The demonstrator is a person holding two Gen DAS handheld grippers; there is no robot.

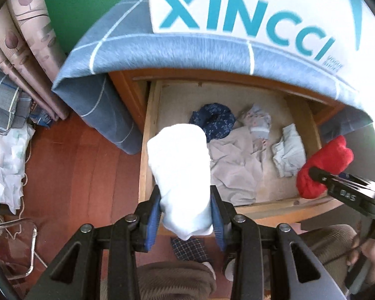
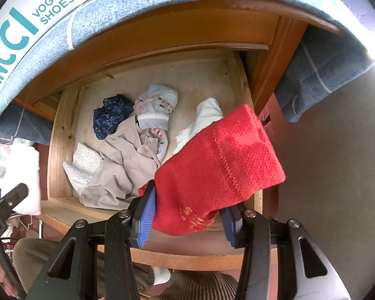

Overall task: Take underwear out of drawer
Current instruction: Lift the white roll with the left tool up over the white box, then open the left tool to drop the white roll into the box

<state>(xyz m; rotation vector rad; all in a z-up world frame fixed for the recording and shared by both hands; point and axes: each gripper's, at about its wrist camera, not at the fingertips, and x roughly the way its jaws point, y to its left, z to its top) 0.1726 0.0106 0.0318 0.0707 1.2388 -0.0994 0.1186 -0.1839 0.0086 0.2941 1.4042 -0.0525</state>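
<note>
White underwear (image 1: 180, 175) pinched in the left tongs (image 1: 185, 215), hanging over the drawer's front left corner. Red underwear (image 2: 220, 167) clamped in the right tongs (image 2: 185, 222), above the drawer (image 2: 60, 135). Lift-out step looks nearly done. Still inside: navy (image 2: 111, 116), floral (image 2: 155, 110) and beige (image 2: 122, 172) pieces. Next, probably: carry both clear, drop them, return.
</note>
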